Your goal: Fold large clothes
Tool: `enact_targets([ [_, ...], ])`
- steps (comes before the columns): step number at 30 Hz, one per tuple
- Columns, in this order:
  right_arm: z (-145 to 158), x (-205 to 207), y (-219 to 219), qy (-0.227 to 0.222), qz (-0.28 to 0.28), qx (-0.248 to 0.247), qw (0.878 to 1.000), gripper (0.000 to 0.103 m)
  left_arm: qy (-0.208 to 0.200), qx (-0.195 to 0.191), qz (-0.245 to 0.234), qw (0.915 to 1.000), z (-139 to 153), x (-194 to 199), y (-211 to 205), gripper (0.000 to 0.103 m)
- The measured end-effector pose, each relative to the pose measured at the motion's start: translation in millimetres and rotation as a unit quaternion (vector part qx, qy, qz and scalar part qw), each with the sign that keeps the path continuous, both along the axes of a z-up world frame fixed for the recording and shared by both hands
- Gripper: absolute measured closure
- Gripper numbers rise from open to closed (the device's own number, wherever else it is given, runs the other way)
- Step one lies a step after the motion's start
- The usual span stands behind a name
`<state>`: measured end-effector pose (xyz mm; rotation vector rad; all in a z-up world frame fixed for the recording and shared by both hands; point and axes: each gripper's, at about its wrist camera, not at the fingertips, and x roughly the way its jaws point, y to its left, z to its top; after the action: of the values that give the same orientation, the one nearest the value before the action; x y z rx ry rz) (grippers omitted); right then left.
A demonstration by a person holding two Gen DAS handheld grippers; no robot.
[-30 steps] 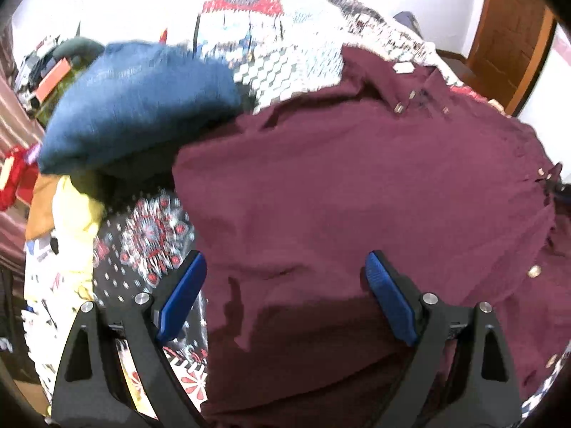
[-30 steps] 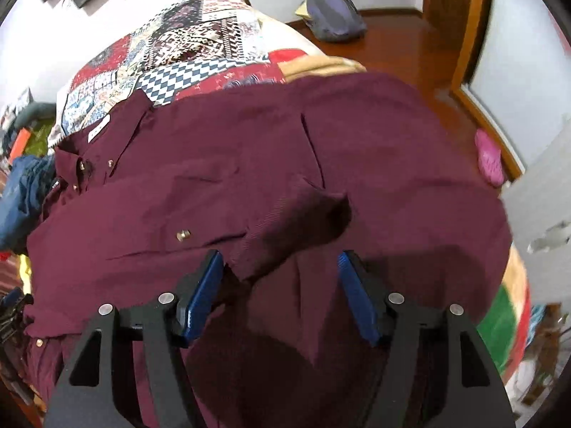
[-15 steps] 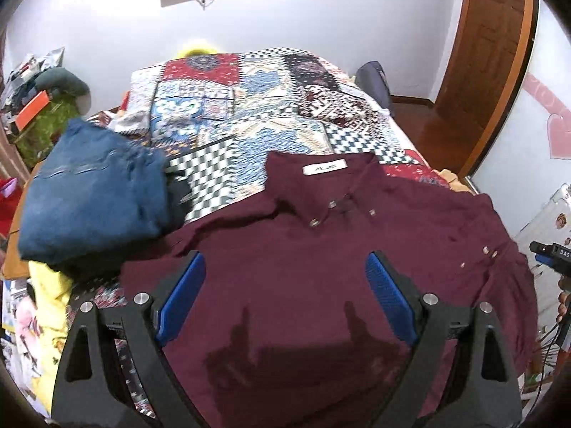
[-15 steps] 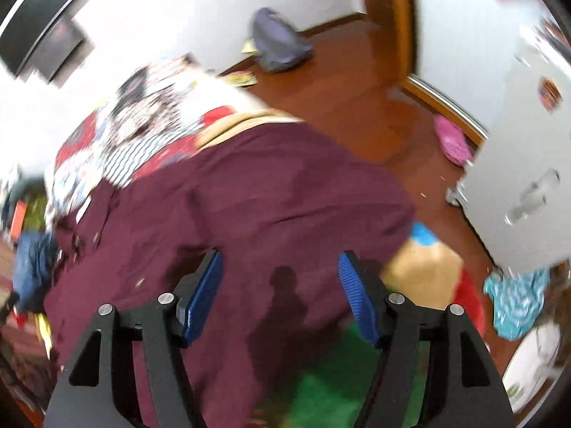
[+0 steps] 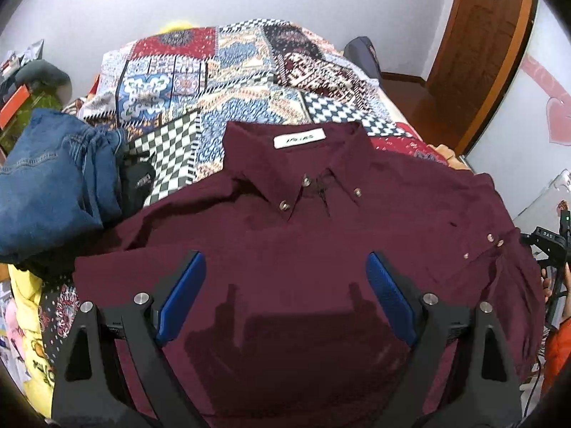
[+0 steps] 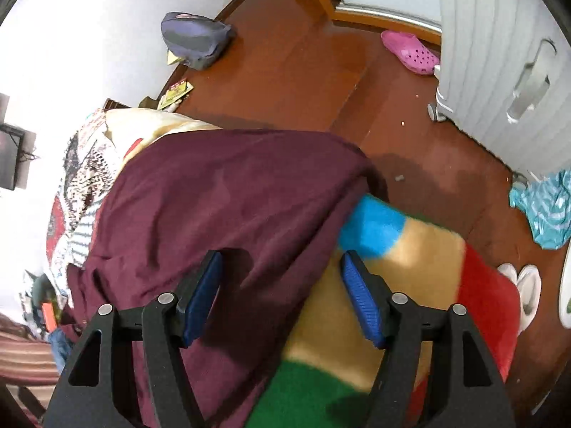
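A large maroon button-up shirt lies front up on the bed, collar with a white label toward the far end. My left gripper is open and empty, raised above the shirt's chest. In the right wrist view the shirt's right side drapes toward the bed's edge over a multicoloured fleece blanket. My right gripper is open and empty above the shirt's edge and the blanket.
A patchwork quilt covers the bed. Folded blue jeans lie left of the shirt on other clothes. Beyond the bed's edge are a wooden floor, a grey bag, a pink clog and a white cabinet.
Both grippers pulled back and up from the shirt. The left view now takes in the whole collar and quilt. The right gripper swung right toward the bed's edge and floor.
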<state>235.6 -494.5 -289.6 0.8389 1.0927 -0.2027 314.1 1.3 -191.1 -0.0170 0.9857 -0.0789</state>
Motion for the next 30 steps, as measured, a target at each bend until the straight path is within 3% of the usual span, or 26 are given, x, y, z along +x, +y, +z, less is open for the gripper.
enact_targets([
  [4, 6, 12, 10, -0.007, 0.016, -0.049, 0.999, 0.045, 0.01, -0.01, 0.008, 0.9999, -7, 1, 6, 0.012],
  [6, 11, 15, 13, -0.011, 0.024, -0.07, 0.997, 0.066, 0.01, -0.011, 0.011, 0.9998, -7, 1, 9, 0.012],
  [9, 16, 17, 15, -0.011, 0.031, -0.083, 0.996, 0.084, 0.004, -0.013, 0.014, 0.9998, -3, -2, 10, 0.012],
  [11, 23, 15, 15, -0.021, 0.034, -0.088, 0.995, 0.09, -0.003, -0.011, 0.014, 0.9998, 1, -5, 11, 0.012],
  [15, 46, 11, 19, -0.048, 0.036, -0.114, 0.992, 0.093, -0.021, -0.001, 0.012, 0.9997, 12, -13, 11, 0.012],
  [23, 125, 2, 46, -0.142, 0.068, -0.154, 0.975, 0.094, -0.056, 0.02, 0.006, 0.9982, 36, -33, 14, 0.012],
  [30, 180, -3, 107, -0.23, 0.147, -0.166, 0.948, 0.094, -0.081, 0.033, 0.0, 0.9961, 52, -50, 17, 0.012],
])
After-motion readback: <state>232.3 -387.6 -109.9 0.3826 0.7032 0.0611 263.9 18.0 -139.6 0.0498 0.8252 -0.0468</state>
